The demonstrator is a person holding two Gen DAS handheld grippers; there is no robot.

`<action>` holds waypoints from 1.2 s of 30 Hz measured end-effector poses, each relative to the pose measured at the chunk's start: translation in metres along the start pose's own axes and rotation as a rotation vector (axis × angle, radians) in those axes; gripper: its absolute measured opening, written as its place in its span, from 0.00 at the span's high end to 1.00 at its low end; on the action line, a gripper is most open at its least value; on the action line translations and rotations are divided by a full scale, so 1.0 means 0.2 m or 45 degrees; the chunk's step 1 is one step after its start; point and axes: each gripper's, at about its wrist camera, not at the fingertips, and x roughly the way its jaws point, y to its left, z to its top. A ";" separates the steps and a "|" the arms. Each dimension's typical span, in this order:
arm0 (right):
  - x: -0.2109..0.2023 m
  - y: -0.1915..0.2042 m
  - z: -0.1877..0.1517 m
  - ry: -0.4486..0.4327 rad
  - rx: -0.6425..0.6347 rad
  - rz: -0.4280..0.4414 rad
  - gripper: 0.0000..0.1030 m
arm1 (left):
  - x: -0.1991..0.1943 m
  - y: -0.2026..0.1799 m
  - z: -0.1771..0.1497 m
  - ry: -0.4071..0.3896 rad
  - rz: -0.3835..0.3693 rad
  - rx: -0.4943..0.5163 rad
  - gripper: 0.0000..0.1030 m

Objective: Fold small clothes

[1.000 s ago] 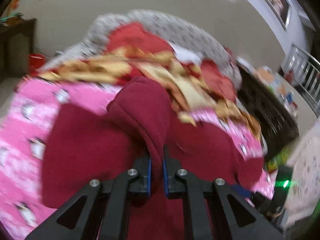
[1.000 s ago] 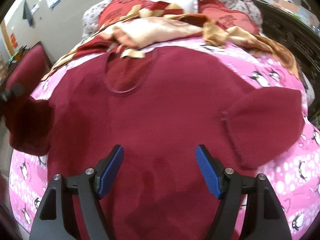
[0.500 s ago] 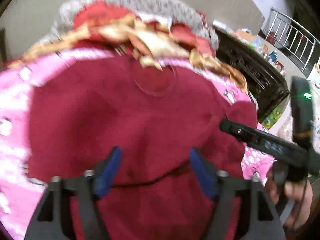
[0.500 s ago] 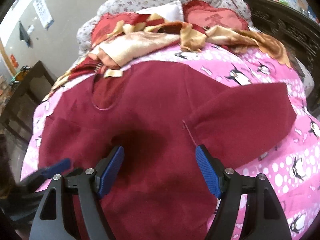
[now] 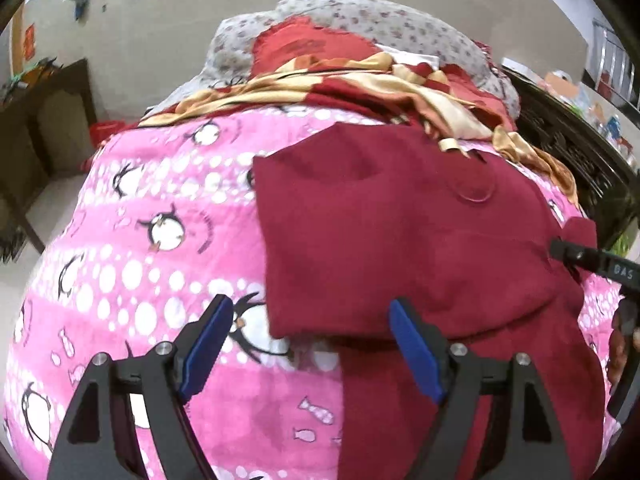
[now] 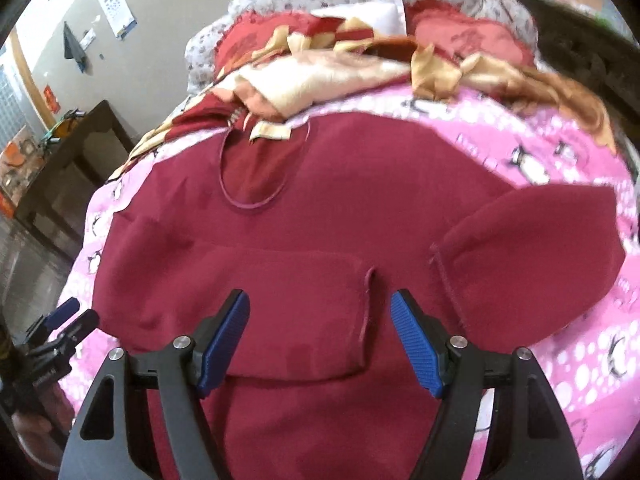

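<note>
A dark red sweater (image 6: pixel 340 184) lies flat on the bed, neckline away from me. One sleeve (image 6: pixel 280 292) lies folded across its chest, and the other sleeve (image 6: pixel 540 256) is spread out to the right. My right gripper (image 6: pixel 320 300) hovers open above the folded sleeve's cuff, holding nothing. Seen from the left wrist, my left gripper (image 5: pixel 309 306) stands open over the sweater's (image 5: pixel 400 220) near left corner, pads clear of the cloth. It also shows at the lower left of the right wrist view, as the left gripper (image 6: pixel 68 316).
A pink penguin blanket (image 5: pixel 160 240) covers the bed. Crumpled red and gold bedding (image 5: pixel 360 80) is heaped at the far end against flowered pillows. A dark wooden table (image 5: pixel 48 112) stands left of the bed, and dark carved furniture (image 5: pixel 560 148) stands to the right.
My left gripper let go of the sleeve, opened wide and drew back to the left edge of the sweater. The sleeve now lies folded across the chest. The right gripper stayed open.
</note>
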 end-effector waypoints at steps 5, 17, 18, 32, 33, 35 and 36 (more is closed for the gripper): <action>0.11 -0.02 0.11 0.075 -0.123 -0.040 0.14 | 0.00 -0.01 -0.01 0.005 0.007 0.005 0.19; -0.07 0.02 0.15 -0.105 -0.301 -0.059 0.76 | -0.03 0.02 0.08 -0.048 0.043 -0.058 0.19; -0.12 0.02 0.19 -0.155 -0.317 -0.088 0.76 | -0.04 0.01 0.09 -0.057 0.041 -0.065 0.19; 0.16 -0.25 0.31 -0.041 -0.251 -0.376 0.76 | 0.23 -0.13 0.16 0.023 0.135 -0.025 0.19; 0.16 -0.26 0.31 -0.037 -0.255 -0.377 0.76 | 0.26 -0.11 0.17 0.040 0.151 -0.045 0.19; 0.15 -0.25 0.32 -0.029 -0.266 -0.381 0.76 | 0.30 -0.06 0.18 0.068 0.162 -0.094 0.19; 0.13 -0.25 0.32 -0.023 -0.265 -0.370 0.75 | 0.31 -0.04 0.18 0.077 0.160 -0.121 0.19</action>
